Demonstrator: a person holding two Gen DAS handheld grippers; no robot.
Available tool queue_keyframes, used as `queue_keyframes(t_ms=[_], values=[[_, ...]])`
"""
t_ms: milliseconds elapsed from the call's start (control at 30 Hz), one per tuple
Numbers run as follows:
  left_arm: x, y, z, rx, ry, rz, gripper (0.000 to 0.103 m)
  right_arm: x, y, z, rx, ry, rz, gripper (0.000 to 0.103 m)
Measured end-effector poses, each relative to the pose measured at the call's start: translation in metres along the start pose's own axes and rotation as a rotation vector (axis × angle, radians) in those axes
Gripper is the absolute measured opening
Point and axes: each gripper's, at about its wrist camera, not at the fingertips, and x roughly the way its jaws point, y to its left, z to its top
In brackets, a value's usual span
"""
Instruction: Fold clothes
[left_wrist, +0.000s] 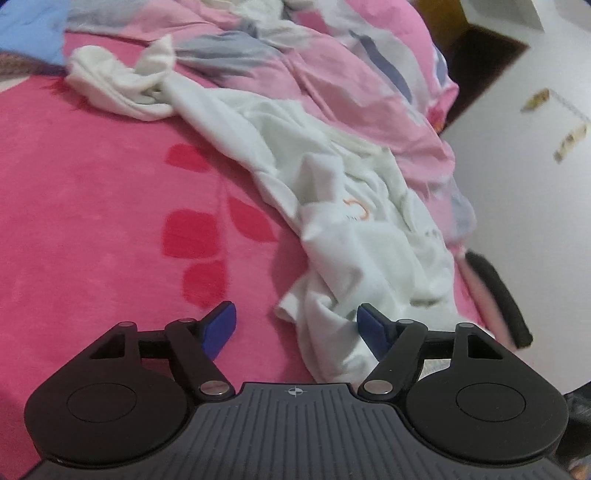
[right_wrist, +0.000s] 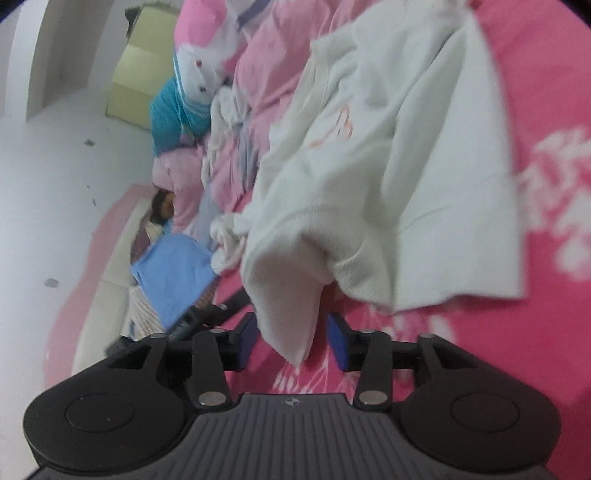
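A white shirt (left_wrist: 343, 221) lies crumpled on the pink blanket (left_wrist: 92, 206), its long axis running from beside the left gripper (left_wrist: 295, 328) up and left toward the far quilt (left_wrist: 332, 62); bare blanket lies open to its left; the wall (left_wrist: 535, 192) borders its right. Both grippers are released; the right gripper (right_wrist: 291, 343) straddles a hanging shirt corner without pressing it.
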Motion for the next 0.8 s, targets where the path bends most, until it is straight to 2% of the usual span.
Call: queue_keyframes(t_ms=[33,67,133,167,233,267,300,433,600,767,800], values=[[0.0,0.002,0.001,-0.01,-0.002,-0.006,0.072,0.012,0.001,-0.002,0.001,0.016,0.001,0.057],[0.0,0.004,0.002,-0.022,-0.002,-0.016,0.072,0.023,0.0,-0.003,0.016,0.038,0.011,0.067],[0.001,0.007,0.004,-0.051,-0.001,-0.041,0.071,0.042,-0.004,-0.007,0.037,0.066,0.035,0.066],[0.001,0.009,0.005,-0.064,0.0,-0.054,0.07,0.047,-0.004,-0.008,0.036,0.064,0.034,0.06],[0.001,0.011,0.007,-0.085,-0.001,-0.075,0.069,0.05,-0.004,-0.012,0.023,0.054,0.044,0.035],[0.0,0.012,0.008,-0.094,-0.002,-0.085,0.069,0.049,-0.006,-0.013,0.033,0.055,0.061,0.017],[-0.001,0.013,0.01,-0.107,-0.003,-0.094,0.069,0.046,-0.01,-0.014,0.048,0.055,0.079,0.012],[-0.003,0.022,0.015,-0.184,-0.016,-0.114,0.072,0.026,-0.021,-0.019,0.076,0.054,0.16,0.009],[0.01,0.025,0.036,-0.227,-0.03,-0.051,0.073,-0.008,-0.039,-0.029,0.116,0.056,0.284,0.009],[0.058,0.013,0.067,-0.213,0.002,0.004,0.072,-0.014,-0.07,-0.035,0.221,0.058,0.329,0.009],[0.068,0.009,0.071,-0.205,0.013,0.017,0.069,-0.011,-0.074,-0.035,0.238,0.061,0.333,0.009]])
